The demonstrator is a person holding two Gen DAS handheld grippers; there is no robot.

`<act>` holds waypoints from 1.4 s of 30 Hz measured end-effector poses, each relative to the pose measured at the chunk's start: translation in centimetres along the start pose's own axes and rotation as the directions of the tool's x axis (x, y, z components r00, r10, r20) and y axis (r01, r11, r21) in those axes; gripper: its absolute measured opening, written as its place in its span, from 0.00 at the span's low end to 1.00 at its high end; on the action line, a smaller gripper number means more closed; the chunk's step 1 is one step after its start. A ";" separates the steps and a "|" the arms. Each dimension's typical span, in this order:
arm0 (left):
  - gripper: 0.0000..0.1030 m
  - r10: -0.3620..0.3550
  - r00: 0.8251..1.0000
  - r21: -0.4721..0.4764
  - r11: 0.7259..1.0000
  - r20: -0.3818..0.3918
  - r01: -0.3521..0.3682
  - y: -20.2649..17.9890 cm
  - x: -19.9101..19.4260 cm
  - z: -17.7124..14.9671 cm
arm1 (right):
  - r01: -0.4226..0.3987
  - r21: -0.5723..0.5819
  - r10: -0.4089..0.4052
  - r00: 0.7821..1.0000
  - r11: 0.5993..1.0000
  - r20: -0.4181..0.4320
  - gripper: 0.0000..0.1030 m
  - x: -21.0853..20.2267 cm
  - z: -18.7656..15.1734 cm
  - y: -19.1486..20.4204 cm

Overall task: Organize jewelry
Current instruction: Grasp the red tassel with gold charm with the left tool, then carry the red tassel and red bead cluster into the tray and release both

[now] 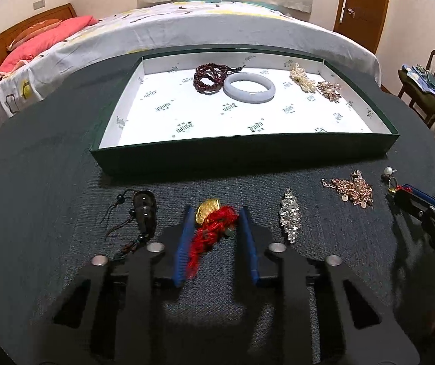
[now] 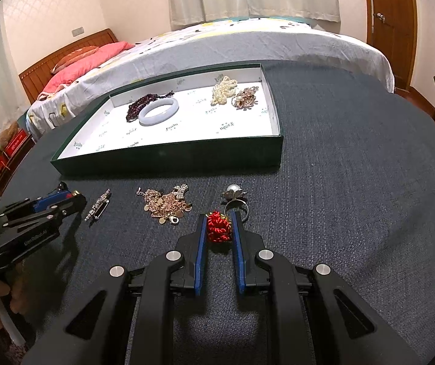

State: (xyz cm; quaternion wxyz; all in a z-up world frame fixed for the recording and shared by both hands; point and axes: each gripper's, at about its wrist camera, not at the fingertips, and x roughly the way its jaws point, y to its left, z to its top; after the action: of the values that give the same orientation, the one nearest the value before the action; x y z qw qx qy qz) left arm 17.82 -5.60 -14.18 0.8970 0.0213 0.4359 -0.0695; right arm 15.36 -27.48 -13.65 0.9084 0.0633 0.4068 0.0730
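Observation:
On the dark cloth table, my left gripper (image 1: 215, 213) has its blue pads closed against a gold pendant with a red tassel (image 1: 214, 225). The right wrist view shows that left gripper (image 2: 75, 196) at the left, a hand on its handle. My right gripper (image 2: 219, 216) is shut on a red knotted cord charm (image 2: 217, 229); it also shows at the right edge of the left wrist view, right gripper (image 1: 400, 193). Behind stands a green tray (image 1: 241, 149) lined white, holding dark red beads (image 1: 209, 76), a pale bangle (image 1: 249, 91), a pearl cluster (image 1: 301, 77) and a rose-gold brooch (image 1: 328, 89).
Loose on the cloth lie a dark pendant on a cord (image 1: 145, 213), a crystal brooch (image 1: 290, 220), a rose-gold chain (image 1: 351, 190) and a pearl ring (image 2: 235, 194) just beyond my right fingertips. A bed (image 1: 187, 27) stands behind the table, a chair (image 1: 433, 85) to the right.

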 end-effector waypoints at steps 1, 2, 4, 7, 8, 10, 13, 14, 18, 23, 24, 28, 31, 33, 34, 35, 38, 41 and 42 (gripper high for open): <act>0.17 -0.023 1.000 -0.006 1.000 0.002 0.023 0.2 -0.1 0.0 | 0.000 -0.002 0.000 1.000 1.000 0.000 0.16 0.0 0.0 0.0; 0.16 -0.027 1.000 -0.009 1.000 0.002 0.027 0.3 -0.1 -0.1 | 0.000 -0.003 0.000 1.000 1.000 0.000 0.16 0.0 0.0 0.0; 0.16 -0.025 1.000 0.003 1.000 0.004 0.025 0.2 -0.1 -0.1 | 0.000 -0.005 0.000 1.000 1.000 0.000 0.16 0.0 0.0 0.1; 0.15 -0.028 1.000 0.008 1.000 0.006 0.027 0.2 -0.2 -0.2 | 0.001 -0.007 -0.001 1.000 1.000 -0.002 0.16 0.0 0.0 0.1; 0.15 -0.028 1.000 0.006 1.000 0.006 0.028 0.2 -0.2 -0.3 | 0.001 -0.007 -0.001 1.000 1.000 -0.001 0.16 0.0 0.0 0.1; 0.15 -0.028 1.000 0.004 1.000 0.006 0.028 0.2 -0.3 -0.3 | 0.003 -0.009 -0.003 1.000 1.000 0.000 0.16 0.0 0.0 0.1; 0.14 -0.031 0.999 -0.001 1.000 0.013 0.031 0.3 -0.6 -0.3 | 0.003 -0.013 -0.003 1.000 1.000 0.002 0.16 -0.1 0.0 0.2; 0.14 -0.031 0.999 -0.001 1.000 0.015 0.031 0.3 -0.7 -0.3 | 0.003 -0.013 -0.003 1.000 1.000 0.002 0.16 -0.1 0.0 0.2; 0.14 -0.026 0.999 0.001 1.000 0.035 0.026 0.3 -1.5 -0.1 | 0.003 -0.021 -0.003 1.000 1.000 0.007 0.16 -0.3 0.0 0.5; 0.14 -0.024 0.999 0.003 1.000 0.045 0.024 0.2 -2.2 -0.1 | 0.005 -0.032 -0.004 1.000 0.999 0.015 0.16 -0.8 0.2 0.8; 0.14 -0.024 0.999 0.001 1.000 0.046 0.024 0.3 -2.3 0.0 | 0.006 -0.034 -0.005 1.000 0.999 0.017 0.16 -0.9 0.3 0.9; 0.14 -0.025 0.998 -0.008 1.000 0.054 0.026 0.4 -2.9 0.1 | 0.009 -0.039 -0.008 1.000 0.999 0.025 0.16 -1.3 0.5 1.1; 0.14 -0.023 0.998 -0.012 1.000 0.060 0.024 0.5 -3.2 0.3 | 0.011 -0.045 -0.010 0.999 0.999 0.034 0.16 -1.6 0.8 1.3; 0.14 -0.023 0.998 -0.015 1.000 0.065 0.024 0.6 -3.4 0.4 | 0.012 -0.047 -0.010 0.999 0.999 0.041 0.16 -1.8 1.1 1.4; 0.14 -0.022 0.997 -0.015 1.000 0.068 0.023 0.7 -3.5 0.5 | 0.012 -0.049 -0.010 0.999 0.999 0.044 0.16 -1.8 1.2 1.5; 0.14 -0.021 0.997 -0.016 1.000 0.071 0.022 0.7 -3.6 0.6 | 0.012 -0.051 -0.010 0.999 0.999 0.046 0.16 -1.9 1.3 1.5; 0.14 -0.022 0.997 -0.021 0.999 0.079 0.024 0.9 -3.9 1.0 | 0.012 -0.057 -0.009 0.998 0.998 0.058 0.16 -2.1 1.9 1.8; 0.14 -0.022 0.996 -0.024 0.999 0.089 0.024 1.0 -4.1 1.4 | 0.009 -0.061 -0.005 0.997 0.998 0.075 0.16 -2.3 2.8 2.0; 0.14 -0.020 0.995 -0.026 0.999 0.096 0.023 1.1 -4.2 1.7 | 0.008 -0.062 -0.003 0.997 0.998 0.080 0.16 -2.4 3.0 2.0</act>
State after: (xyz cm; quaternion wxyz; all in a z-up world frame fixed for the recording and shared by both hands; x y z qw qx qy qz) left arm 16.74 -4.25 -9.85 0.9162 0.0011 0.3937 -0.0741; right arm 15.93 -26.09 -9.57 0.9257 0.0367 0.3678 0.0806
